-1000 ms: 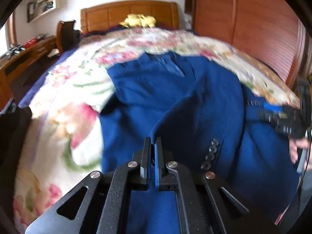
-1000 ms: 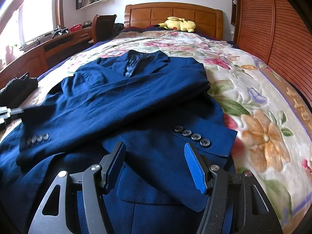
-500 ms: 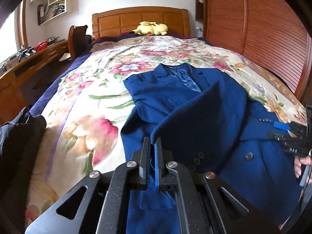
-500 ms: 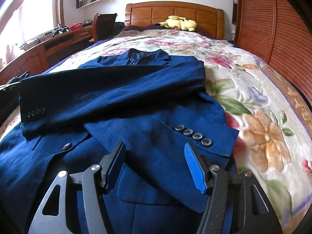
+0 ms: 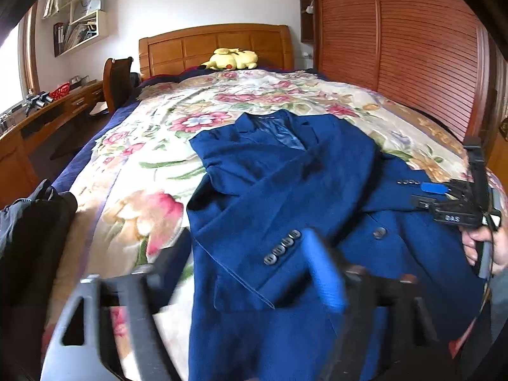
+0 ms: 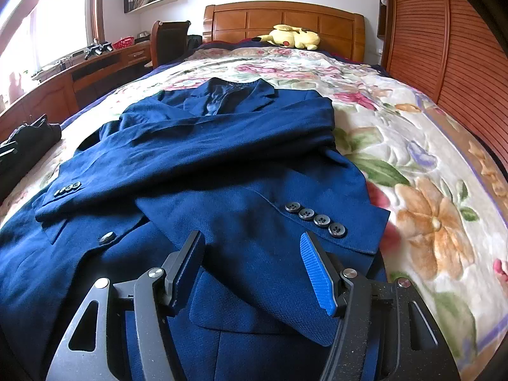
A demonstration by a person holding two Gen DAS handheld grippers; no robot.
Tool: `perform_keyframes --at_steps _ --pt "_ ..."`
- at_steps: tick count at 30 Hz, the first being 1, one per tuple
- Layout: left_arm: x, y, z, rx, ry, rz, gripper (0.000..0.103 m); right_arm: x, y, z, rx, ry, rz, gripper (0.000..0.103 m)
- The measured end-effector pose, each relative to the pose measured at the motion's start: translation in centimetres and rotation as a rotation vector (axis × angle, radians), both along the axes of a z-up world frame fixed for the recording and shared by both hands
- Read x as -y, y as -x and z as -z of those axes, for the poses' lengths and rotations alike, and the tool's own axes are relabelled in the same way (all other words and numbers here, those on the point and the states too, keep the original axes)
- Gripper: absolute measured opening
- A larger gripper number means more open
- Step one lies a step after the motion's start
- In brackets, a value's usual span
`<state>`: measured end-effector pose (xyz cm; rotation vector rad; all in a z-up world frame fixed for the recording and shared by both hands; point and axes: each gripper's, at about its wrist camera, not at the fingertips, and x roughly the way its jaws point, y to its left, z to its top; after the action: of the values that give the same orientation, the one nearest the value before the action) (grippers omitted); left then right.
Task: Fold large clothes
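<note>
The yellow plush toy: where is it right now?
The yellow plush toy lies at the far end of the bed, against the wooden headboard, well beyond the blue jacket; both wrist views show it top centre.

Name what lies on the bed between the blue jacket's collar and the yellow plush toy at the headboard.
Only bare floral bedspread; nothing else lies between the jacket collar and the plush toy. Both wrist views show it.

A home bedroom.
I see a bed [image 6: 412, 146] with floral blanket, wooden headboard [image 6: 285, 22], plush toy [image 6: 293, 36], slatted wardrobe [image 6: 444, 47], table [image 6: 79, 73] by the window.
</note>
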<state>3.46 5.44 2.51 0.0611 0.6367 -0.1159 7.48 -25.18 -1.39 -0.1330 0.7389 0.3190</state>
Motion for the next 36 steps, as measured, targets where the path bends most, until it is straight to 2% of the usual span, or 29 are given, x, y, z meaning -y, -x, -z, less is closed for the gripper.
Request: perform_keyframes --at_steps 8,12,20,27,32,36 --pt "0.4 2.8 0.5 0.011 -0.012 -0.014 0.082 -0.2 -0.1 0.0 -0.001 0.007 -0.002 0.064" --pt "0.1 4.4 0.8 -0.001 0.018 0.0 0.082 -0.2 -0.3 0.3 -0.012 0.013 0.0 0.064" --pt "-1.0 7.6 1.3 0.003 0.022 -0.005 0.082 -0.7 -0.6 0.6 -0.023 0.046 0.005 0.064" --pt "-3.2 9.9 2.6 -0.017 0.019 -0.035 0.082 0.8 1.6 -0.5 -0.021 0.02 0.004 0.064" --pt "-4.9 11.0 4.0 -0.055 0.035 -0.044 0.066 3.2 5.4 -1.3 -0.006 0.096 0.009 0.064" --pt "-5.5 11.8 4.9 -0.074 0.039 -0.047 0.057 6.1 8.8 -1.3 -0.023 0.099 0.029 0.064"
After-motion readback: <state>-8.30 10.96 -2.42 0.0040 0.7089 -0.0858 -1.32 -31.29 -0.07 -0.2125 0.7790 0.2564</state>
